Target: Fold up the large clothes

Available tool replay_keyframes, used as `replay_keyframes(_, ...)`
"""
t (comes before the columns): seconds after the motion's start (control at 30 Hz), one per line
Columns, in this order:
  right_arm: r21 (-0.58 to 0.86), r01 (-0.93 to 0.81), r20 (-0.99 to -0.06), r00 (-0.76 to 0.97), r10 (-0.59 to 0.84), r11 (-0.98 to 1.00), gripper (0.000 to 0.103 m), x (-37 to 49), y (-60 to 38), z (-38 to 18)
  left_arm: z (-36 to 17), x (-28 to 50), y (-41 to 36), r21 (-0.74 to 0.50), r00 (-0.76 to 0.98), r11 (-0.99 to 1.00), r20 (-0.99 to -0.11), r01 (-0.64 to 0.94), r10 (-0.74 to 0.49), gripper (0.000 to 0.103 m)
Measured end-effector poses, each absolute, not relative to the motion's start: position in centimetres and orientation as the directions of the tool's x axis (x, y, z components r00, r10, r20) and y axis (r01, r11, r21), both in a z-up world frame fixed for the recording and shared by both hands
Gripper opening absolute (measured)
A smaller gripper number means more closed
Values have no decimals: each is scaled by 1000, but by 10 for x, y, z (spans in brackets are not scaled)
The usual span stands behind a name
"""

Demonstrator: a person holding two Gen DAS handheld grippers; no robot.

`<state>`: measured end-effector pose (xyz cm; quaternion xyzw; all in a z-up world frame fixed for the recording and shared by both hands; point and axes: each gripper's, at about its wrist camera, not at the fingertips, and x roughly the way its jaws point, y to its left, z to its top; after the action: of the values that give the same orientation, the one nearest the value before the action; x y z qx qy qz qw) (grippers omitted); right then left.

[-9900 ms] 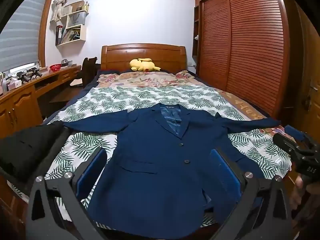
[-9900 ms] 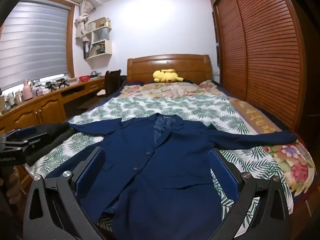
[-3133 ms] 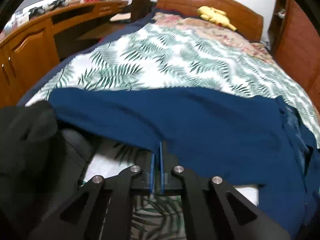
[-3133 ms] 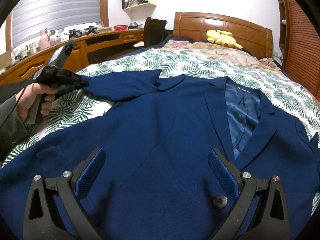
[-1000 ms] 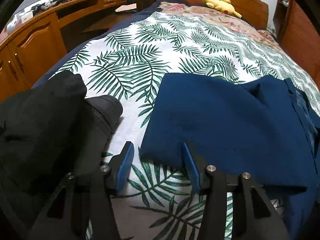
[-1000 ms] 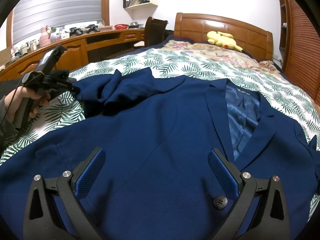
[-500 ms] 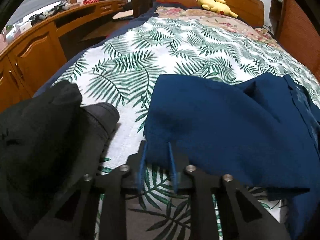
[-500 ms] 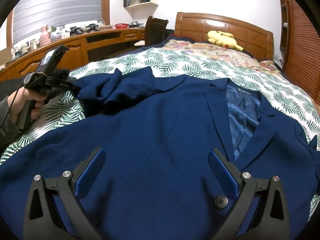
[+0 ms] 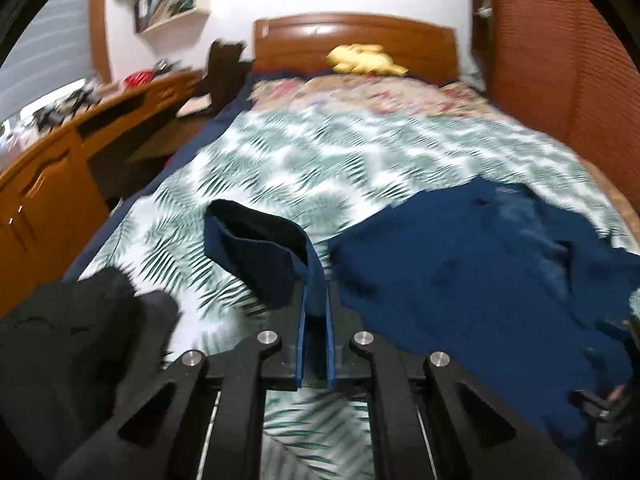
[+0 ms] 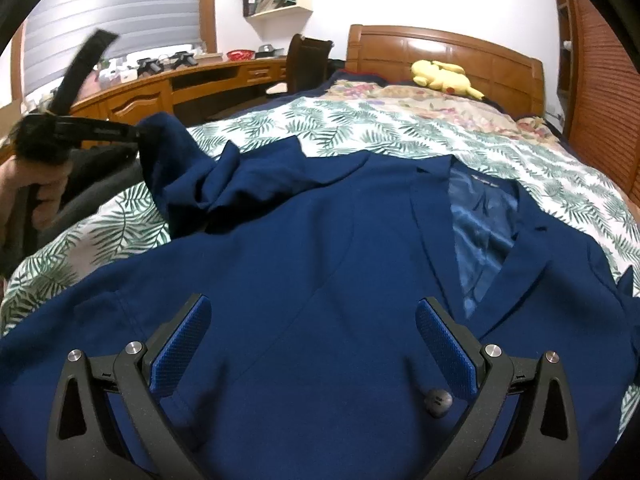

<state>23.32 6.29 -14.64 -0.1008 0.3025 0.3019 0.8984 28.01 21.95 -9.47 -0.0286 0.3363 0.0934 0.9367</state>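
Observation:
A navy blue blazer [image 10: 320, 264] lies face up on the bed, collar toward the headboard; it also shows in the left wrist view [image 9: 480, 264]. My left gripper [image 9: 315, 312] is shut on the cuff of the blazer's sleeve [image 9: 260, 248] and holds it lifted above the leaf-print bedspread [image 9: 320, 160]. In the right wrist view the left gripper [image 10: 136, 132] holds the raised sleeve [image 10: 180, 160] at the left. My right gripper [image 10: 316, 344] is open and empty, low over the blazer's front near a dark button [image 10: 438, 400].
A black garment [image 9: 72, 340] lies heaped at the bed's left front corner. A wooden desk [image 10: 180, 84] runs along the left wall. A yellow plush toy [image 10: 444, 74] lies by the headboard [image 10: 440, 48]. Louvred wardrobe doors [image 9: 568, 60] stand on the right.
My left gripper has closed on the sleeve cuff and lifted it off the bedspread. The right gripper has stayed still and open over the blazer.

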Motion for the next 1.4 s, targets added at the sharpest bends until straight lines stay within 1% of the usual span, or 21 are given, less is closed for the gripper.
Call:
replay_keyframes(0.27, 21, -559, -609, 651, 454, 829, 103, 218, 19, -123, -43, 251, 144, 9, 842, 999, -539, -40, 39, 4)
replay_keyframes(0.4, 33, -522, -606, 667, 433, 852, 103, 209, -13, -111, -31, 245, 111, 1, 856, 1000, -516, 29, -25, 4)
replay_keyframes(0.6, 15, -465, -576, 719, 388, 885, 103, 199, -52, -91, -19, 232, 59, -6, 861, 991, -493, 137, -122, 4)
replay_keyframes(0.73, 4, -433, -566, 742, 359, 901, 103, 194, -72, -82, -22, 226, 31, -17, 844, 980, -506, 198, -179, 4)
replay_keyframes(0.87, -11, -395, -572, 756, 318, 919, 103, 192, -92, -78, -28, 219, 10, -6, 825, 973, -530, 229, -197, 4)
replay_keyframes(0.97, -10, -372, -572, 763, 300, 928, 103, 188, -107, -73, -33, 215, 1, -19, 804, 968, -552, 250, -219, 4)
replay_keyframes(1.1, -2, -344, -561, 778, 284, 939, 103, 184, -121, -62, -41, 209, -15, -6, 791, 967, -573, 255, -213, 4)
replay_keyframes(1.2, 1, -333, -551, 787, 278, 943, 103, 181, -125, -56, -44, 202, -18, -36, 778, 963, -581, 268, -239, 4)
replay_keyframes(1.27, 2, -328, -547, 791, 275, 945, 103, 180, -126, -54, -45, 198, -15, -59, 766, 959, -589, 276, -257, 7)
replay_keyframes(1.4, 11, -334, -551, 784, 285, 943, 103, 180, -121, -52, -41, 180, -6, -55, 770, 960, -584, 275, -255, 13)
